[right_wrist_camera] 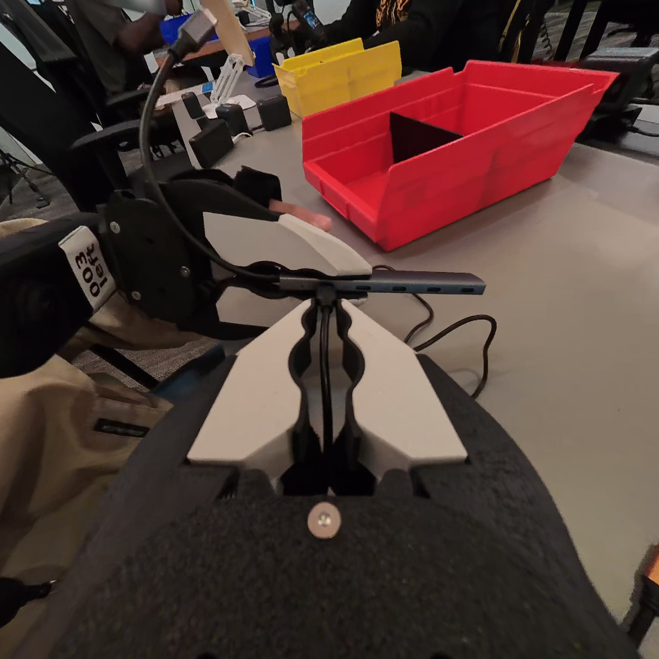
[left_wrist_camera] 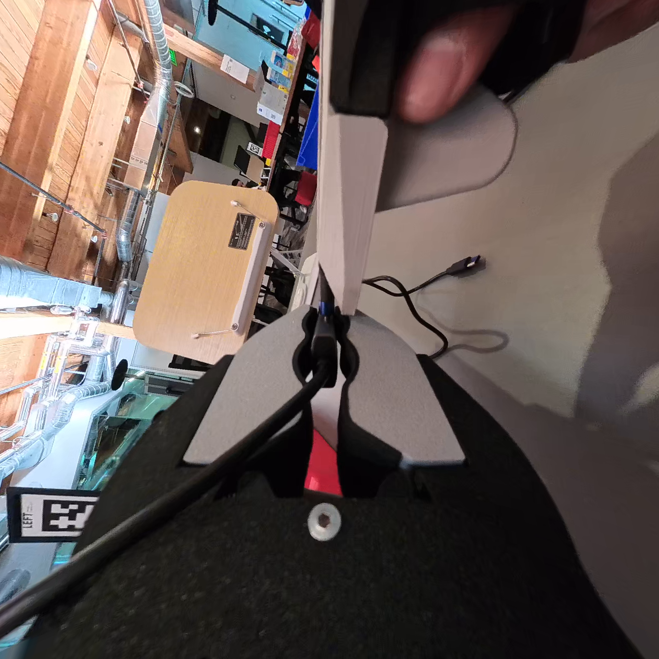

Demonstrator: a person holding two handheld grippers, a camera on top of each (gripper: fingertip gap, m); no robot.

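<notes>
A slim grey-blue USB hub [right_wrist_camera: 424,283] is held level above the grey table [right_wrist_camera: 552,374]. My left gripper [right_wrist_camera: 356,281] comes in from the left and is shut on the hub's left end; in the left wrist view the hub [left_wrist_camera: 323,337] shows dark between its tips [left_wrist_camera: 325,321]. The hub's own black cable [right_wrist_camera: 146,117] arcs up to a silver plug [right_wrist_camera: 198,25]. My right gripper [right_wrist_camera: 325,306] is shut on a black cable plug [right_wrist_camera: 325,295] that meets the hub's near side. That cable [right_wrist_camera: 488,342] trails over the table to a loose plug [left_wrist_camera: 467,264]. A right finger [left_wrist_camera: 349,214] shows in the left wrist view.
A red bin [right_wrist_camera: 445,199] with a black divider [right_wrist_camera: 413,139] stands on the table beyond the hub. A yellow bin [right_wrist_camera: 335,78] and black blocks [right_wrist_camera: 210,142] sit farther back. A person's beige trousers [right_wrist_camera: 53,428] are at the left table edge. A wooden board [left_wrist_camera: 203,267] stands beyond the table. Only a small space, under 4 cm, lies between the two pairs of fingers.
</notes>
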